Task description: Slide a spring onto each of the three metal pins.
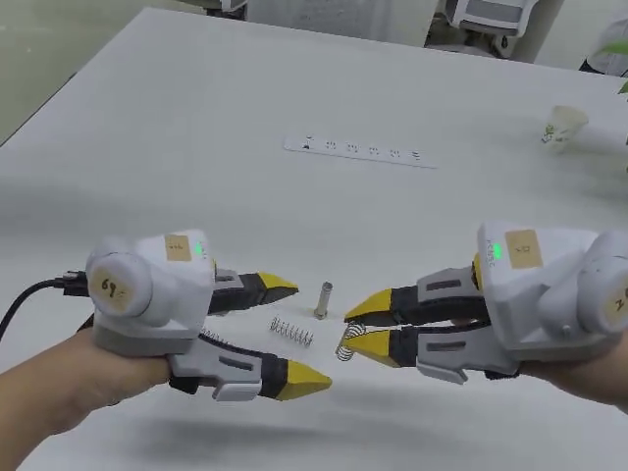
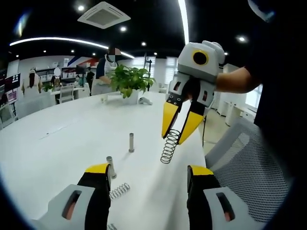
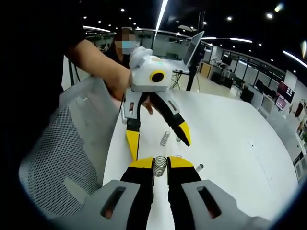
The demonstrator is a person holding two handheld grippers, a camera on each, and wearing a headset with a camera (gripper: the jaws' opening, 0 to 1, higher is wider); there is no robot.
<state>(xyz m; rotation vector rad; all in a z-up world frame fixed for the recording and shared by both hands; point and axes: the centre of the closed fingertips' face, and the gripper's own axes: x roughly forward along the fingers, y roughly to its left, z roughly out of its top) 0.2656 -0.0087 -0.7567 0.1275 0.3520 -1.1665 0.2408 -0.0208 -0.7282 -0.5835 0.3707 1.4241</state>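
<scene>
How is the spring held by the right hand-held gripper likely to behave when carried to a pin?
The spring hangs by one end from the right hand-held gripper, so it will probably wobble and bend sideways. Its thin open coils suggest it is light and squashes easily. Released on the table, it would likely roll.

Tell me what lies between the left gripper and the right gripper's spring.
In the head view, an upright metal pin and a loose spring lie between the left gripper and the held spring.

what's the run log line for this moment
right tool: shut on spring | left tool: open | loose spring: lying on table | pin: upright, bare
</scene>
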